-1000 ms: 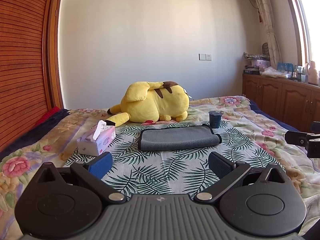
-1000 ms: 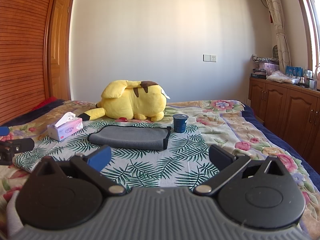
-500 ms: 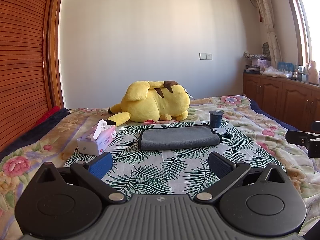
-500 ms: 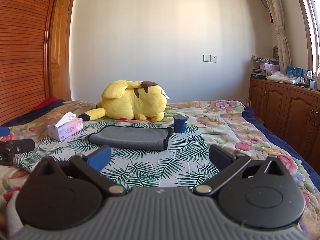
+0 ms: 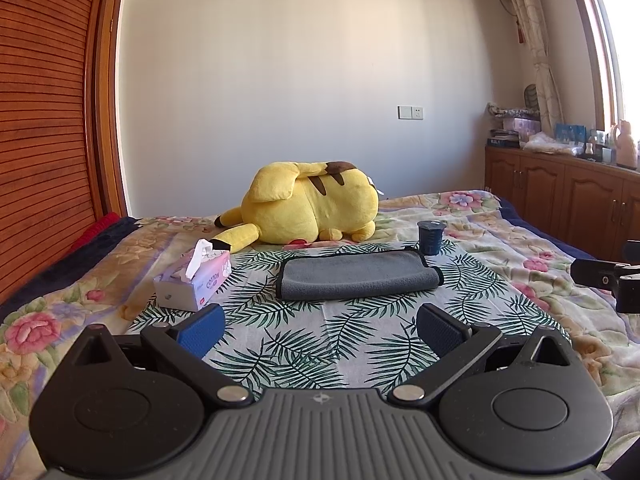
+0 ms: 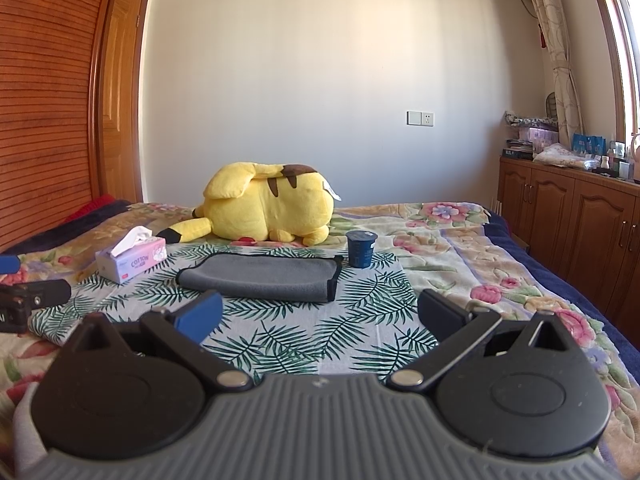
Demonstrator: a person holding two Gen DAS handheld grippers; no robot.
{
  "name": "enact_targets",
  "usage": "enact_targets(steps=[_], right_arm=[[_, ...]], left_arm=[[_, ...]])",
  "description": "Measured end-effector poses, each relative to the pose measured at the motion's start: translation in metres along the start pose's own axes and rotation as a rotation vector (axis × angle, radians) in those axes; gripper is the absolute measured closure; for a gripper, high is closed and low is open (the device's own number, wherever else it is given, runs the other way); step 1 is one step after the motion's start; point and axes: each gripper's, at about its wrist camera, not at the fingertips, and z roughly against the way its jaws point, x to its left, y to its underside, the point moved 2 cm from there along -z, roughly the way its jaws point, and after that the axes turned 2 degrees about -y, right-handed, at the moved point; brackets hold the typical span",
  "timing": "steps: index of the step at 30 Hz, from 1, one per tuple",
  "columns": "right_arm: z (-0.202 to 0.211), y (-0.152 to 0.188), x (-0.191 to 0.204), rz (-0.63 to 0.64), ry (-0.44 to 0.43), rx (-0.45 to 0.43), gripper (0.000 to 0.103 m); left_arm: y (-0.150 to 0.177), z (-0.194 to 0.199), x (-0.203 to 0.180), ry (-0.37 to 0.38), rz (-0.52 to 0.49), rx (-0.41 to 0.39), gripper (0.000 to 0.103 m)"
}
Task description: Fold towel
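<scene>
Almost nothing differs from half a second ago: your two claws sit where they were, and the gray towel (image 5: 358, 277) lies as it did, folded into a long strip on the palm-leaf cloth (image 5: 304, 344) spread over the bed (image 5: 516, 248).

Your left claw (image 5: 320, 330) has its fingers spread wide apart with nothing between them, hovering over the leaf cloth short of the towel. Your right claw (image 6: 320, 318) is likewise wide apart and empty, also short of the towel (image 6: 264, 276).

The towel lies between the tissue box (image 5: 194, 278) on its left and the dark blue cup (image 5: 431, 237) standing just beyond its right far corner. The yellow plush toy (image 5: 308, 208) lies behind it, near the wall.

From the left view only a black tip of your right claw shows at the right edge, cut off by the frame. From the right view the left claw is likewise only a dark stub at the left edge. The towel's underside and how many layers it holds cannot be made out.
</scene>
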Motion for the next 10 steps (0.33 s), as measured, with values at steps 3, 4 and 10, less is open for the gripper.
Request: enact_targets(steps=[3, 4, 10], right_arm=[[0.0000, -0.0001, 0.0000, 0.000, 0.000, 0.000, 0.000], [0.0000, 0.0001, 0.0000, 0.000, 0.000, 0.000, 0.000], [0.0000, 0.0002, 0.0001, 0.000, 0.000, 0.000, 0.000]], left_arm=[[0.0000, 0.0002, -0.0001, 0.001, 0.000, 0.000, 0.016], [0.0000, 0.0002, 0.0001, 0.003, 0.000, 0.000, 0.016], [0.0000, 0.0006, -0.0001, 0.003, 0.000, 0.000, 0.016]])
